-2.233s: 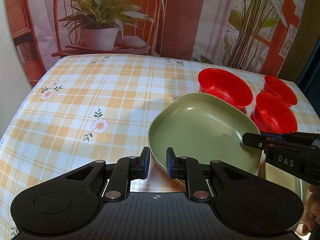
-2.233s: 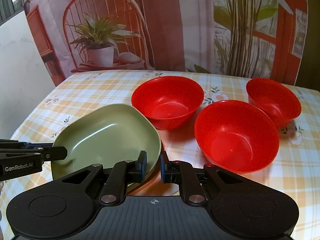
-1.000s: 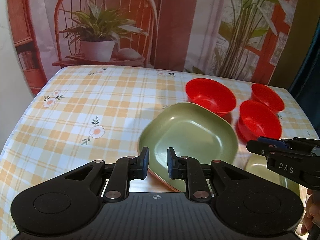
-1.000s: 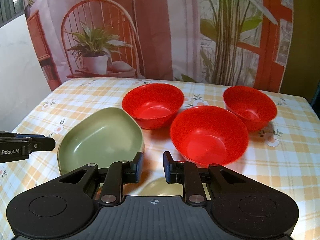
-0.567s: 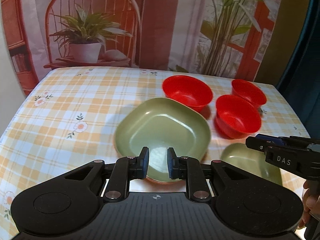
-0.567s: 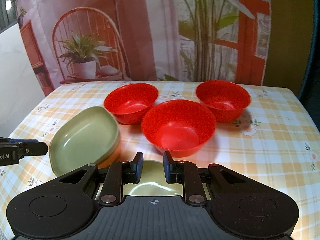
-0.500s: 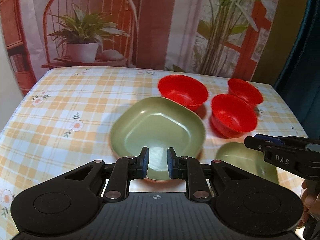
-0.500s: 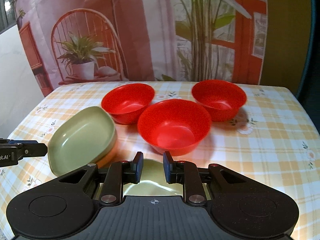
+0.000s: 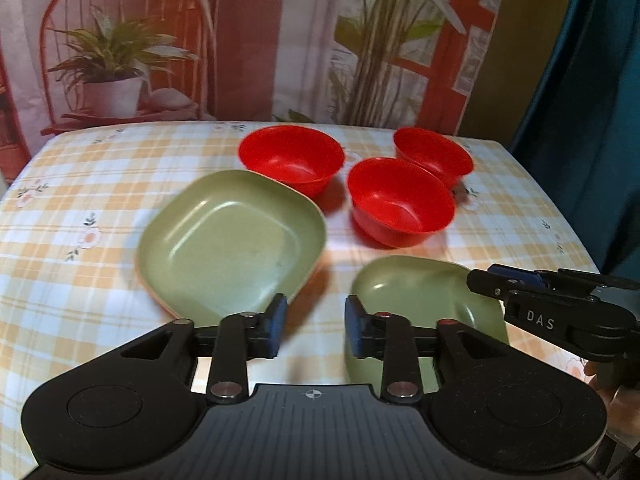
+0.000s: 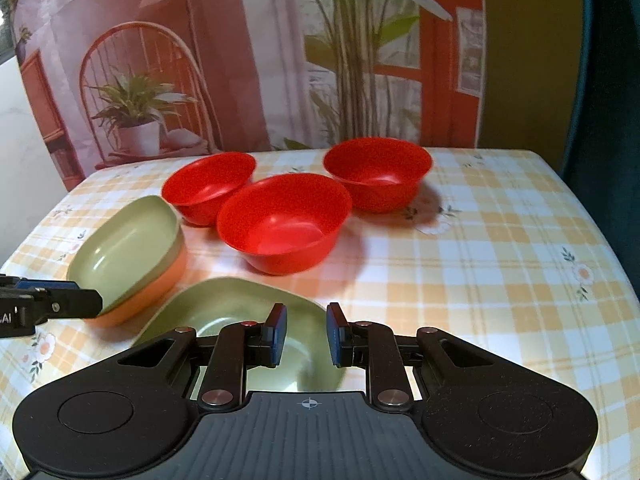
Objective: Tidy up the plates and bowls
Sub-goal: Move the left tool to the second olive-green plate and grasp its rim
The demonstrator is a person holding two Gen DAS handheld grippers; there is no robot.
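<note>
A large green plate [image 9: 224, 240] [image 10: 120, 248] lies stacked on an orange plate [image 10: 160, 288] at the table's left. My left gripper [image 9: 314, 330] [image 10: 80, 300] hovers just in front of the stack's near rim. Its jaws are opening and only tablecloth shows between them. A smaller green plate [image 9: 416, 296] [image 10: 240, 308] lies to the right. My right gripper [image 10: 306, 334] [image 9: 484, 280] hangs over its far right corner, jaws a narrow gap apart and pressing on nothing. Three red bowls [image 9: 292, 156] [image 9: 400, 200] [image 9: 432, 152] stand behind the plates.
A checked tablecloth with flowers [image 9: 80, 200] covers the table, whose right edge [image 10: 600, 240] meets a dark teal curtain [image 9: 600, 120]. A printed backdrop with a chair and plants hangs behind. A hand [image 9: 612, 396] shows at the lower right.
Both grippers have drawn back toward the near edge, so the smaller green plate has come into view. The left jaws have spread off the large plate's rim. The dishes have stayed put.
</note>
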